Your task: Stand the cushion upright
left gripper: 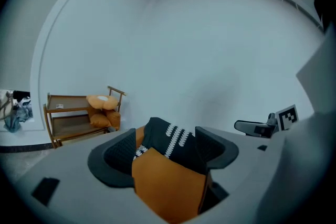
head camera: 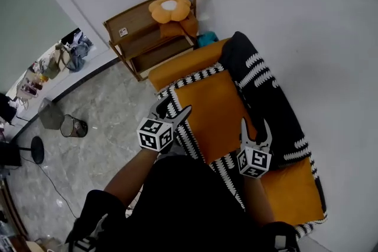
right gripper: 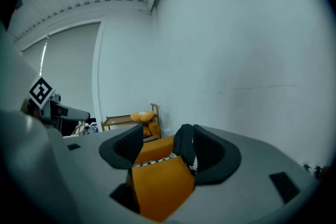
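A long black cushion [head camera: 260,88] with white markings lies along the back of an orange sofa seat [head camera: 215,115], against the white wall. Both grippers hover above the seat's near side, apart from the cushion. The left gripper [head camera: 174,110] is over the black-and-white trimmed front edge, jaws open and empty. The right gripper [head camera: 255,130] is close to the cushion's lower edge, also open and empty. The left gripper view shows the cushion [left gripper: 173,141] and orange seat beyond its open jaws [left gripper: 165,157]. The right gripper view shows the cushion [right gripper: 185,147] just past its right jaw.
A wooden rack [head camera: 139,32] with an orange flower-shaped pillow [head camera: 170,7] stands beyond the sofa's far end. A teal object [head camera: 207,38] sits between them. A small bin [head camera: 74,126] and a stool base [head camera: 36,149] stand on the grey marble floor at left.
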`<state>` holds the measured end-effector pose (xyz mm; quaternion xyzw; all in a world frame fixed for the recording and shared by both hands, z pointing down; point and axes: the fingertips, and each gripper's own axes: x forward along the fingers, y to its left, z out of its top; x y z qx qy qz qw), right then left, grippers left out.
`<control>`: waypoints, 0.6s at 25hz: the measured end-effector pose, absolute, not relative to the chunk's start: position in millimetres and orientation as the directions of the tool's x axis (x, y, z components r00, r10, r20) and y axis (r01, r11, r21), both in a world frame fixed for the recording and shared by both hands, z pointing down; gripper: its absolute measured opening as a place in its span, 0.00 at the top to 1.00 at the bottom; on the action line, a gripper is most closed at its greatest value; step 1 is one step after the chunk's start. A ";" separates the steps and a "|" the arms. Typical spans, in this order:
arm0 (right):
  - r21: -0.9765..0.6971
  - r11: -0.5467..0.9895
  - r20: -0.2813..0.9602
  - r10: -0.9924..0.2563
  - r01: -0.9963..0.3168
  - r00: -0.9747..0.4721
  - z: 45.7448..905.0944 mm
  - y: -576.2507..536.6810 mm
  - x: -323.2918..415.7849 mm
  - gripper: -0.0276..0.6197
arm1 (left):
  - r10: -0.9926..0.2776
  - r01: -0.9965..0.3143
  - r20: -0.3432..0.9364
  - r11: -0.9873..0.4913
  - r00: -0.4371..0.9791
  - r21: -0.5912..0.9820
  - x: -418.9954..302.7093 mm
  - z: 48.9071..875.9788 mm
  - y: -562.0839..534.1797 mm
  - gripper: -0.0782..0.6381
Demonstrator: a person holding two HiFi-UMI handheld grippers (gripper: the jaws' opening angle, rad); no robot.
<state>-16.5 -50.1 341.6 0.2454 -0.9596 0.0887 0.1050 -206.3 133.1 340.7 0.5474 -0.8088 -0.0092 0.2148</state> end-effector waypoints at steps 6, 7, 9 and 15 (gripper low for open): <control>-0.108 0.749 0.291 -0.605 -0.654 -0.741 367.0 -71.1 -5.1 0.49 | -0.911 -0.925 0.384 0.264 -0.146 0.274 -243.0 369.2 72.8 0.37; -0.110 0.724 0.304 -0.627 -0.681 -0.717 371.8 -78.7 -5.0 0.48 | -0.910 -0.930 0.397 0.244 -0.121 0.275 -250.4 374.3 58.9 0.37; -0.115 0.663 0.333 -0.676 -0.740 -0.658 378.1 -92.9 -3.9 0.49 | -0.905 -0.944 0.422 0.187 -0.057 0.272 -262.7 382.2 29.0 0.37; -0.065 0.509 0.424 -0.764 -0.858 -0.486 415.8 -111.8 -6.2 0.49 | -0.862 -0.967 0.490 -0.004 0.132 0.254 -291.2 412.5 -38.9 0.37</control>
